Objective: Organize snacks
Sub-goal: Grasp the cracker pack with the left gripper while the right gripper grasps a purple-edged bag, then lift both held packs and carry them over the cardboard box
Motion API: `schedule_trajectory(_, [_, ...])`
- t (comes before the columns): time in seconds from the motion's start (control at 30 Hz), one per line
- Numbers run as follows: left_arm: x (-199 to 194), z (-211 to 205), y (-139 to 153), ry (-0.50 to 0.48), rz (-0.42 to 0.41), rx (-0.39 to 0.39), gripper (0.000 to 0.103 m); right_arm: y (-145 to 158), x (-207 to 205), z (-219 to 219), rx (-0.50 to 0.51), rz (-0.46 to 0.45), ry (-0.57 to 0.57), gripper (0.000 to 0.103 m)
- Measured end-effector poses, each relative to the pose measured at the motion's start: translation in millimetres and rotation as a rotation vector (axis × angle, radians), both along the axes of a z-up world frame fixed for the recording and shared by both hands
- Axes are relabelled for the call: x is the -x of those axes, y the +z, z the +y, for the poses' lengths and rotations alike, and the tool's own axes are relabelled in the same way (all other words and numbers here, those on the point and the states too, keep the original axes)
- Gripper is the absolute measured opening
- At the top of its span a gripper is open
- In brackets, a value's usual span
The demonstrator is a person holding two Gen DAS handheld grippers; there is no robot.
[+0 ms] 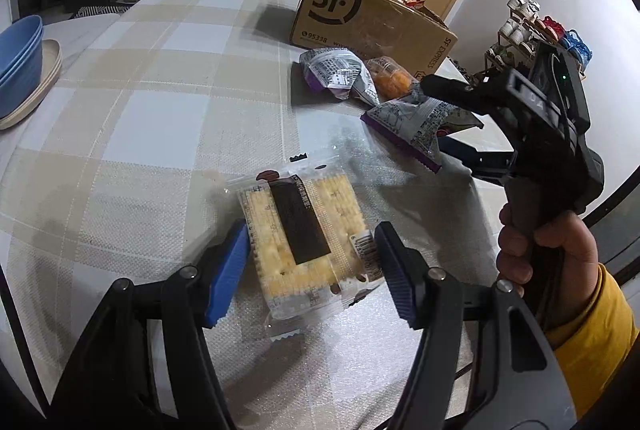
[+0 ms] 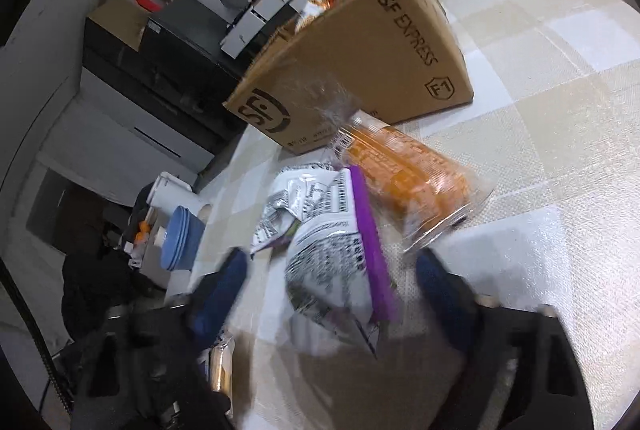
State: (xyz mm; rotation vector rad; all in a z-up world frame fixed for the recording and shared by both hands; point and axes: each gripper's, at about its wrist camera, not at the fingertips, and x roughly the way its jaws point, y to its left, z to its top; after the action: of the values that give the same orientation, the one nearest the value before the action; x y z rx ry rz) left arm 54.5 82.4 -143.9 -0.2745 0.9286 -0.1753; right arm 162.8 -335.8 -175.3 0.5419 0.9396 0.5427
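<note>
- Far left of the left wrist view: blue bowls [image 1: 20, 50] stacked on a beige plate [image 1: 38, 94], at the edge of the checked table [image 1: 152, 102].
- Lower centre: the left gripper [image 1: 310, 266] stands released, its blue pads either side of the cracker packet [image 1: 304, 242]. The left pad looks to be touching the wrapper; the right one sits just beside it.
- That packet looks light and flat, with a slick film and brittle crackers inside, so a gentle pinch across its long edges suits it best.
- Upper centre: the SF carton [image 1: 360, 26], already holding snacks.
- Right: the right gripper [image 2: 332, 294] is spread wide around a purple-edged pouch [image 2: 340, 254], which is soft and crinkly; an orange packet [image 2: 408, 174] lies just beyond.
</note>
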Motion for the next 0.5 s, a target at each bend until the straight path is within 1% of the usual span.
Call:
schedule_trajectory(0.07, [-1.2, -0.4, -3.1, -0.003, 0.009, 0.002, 0.061, -0.8, -0.2, -0.3, 0.006, 0.005, -0.004, 0.059])
schedule_trajectory(0.1, [-1.4, -0.9, -4.7, -0.001, 0.015, 0.001, 0.061, -2.2, 0.0, -1.1, -0.014, 0.01, 0.002, 0.057])
schedule_trajectory(0.13, [-1.3, -1.3, -6.2, -0.001, 0.019, 0.001, 0.061, -4.3, 0.8, -1.1, -0.031, 0.011, 0.008, 0.052])
schedule_trajectory(0.23, [-1.6, -3.8, -7.6, -0.005, 0.023, -0.005, 0.061, -2.1, 7.9, 0.7, 0.004, -0.025, 0.002, 0.051])
schedule_trajectory(0.37, [-1.0, -5.5, -4.0, -0.008, 0.018, -0.013, 0.061, 2.6, 21.7, -8.5, -0.036, -0.047, 0.005, 0.05])
schedule_trajectory(0.5, [2.8, -7.3, 2.0, -0.006, 0.007, -0.028, 0.061, 14.8, 38.7, -19.5, -0.069, -0.083, 0.009, 0.05])
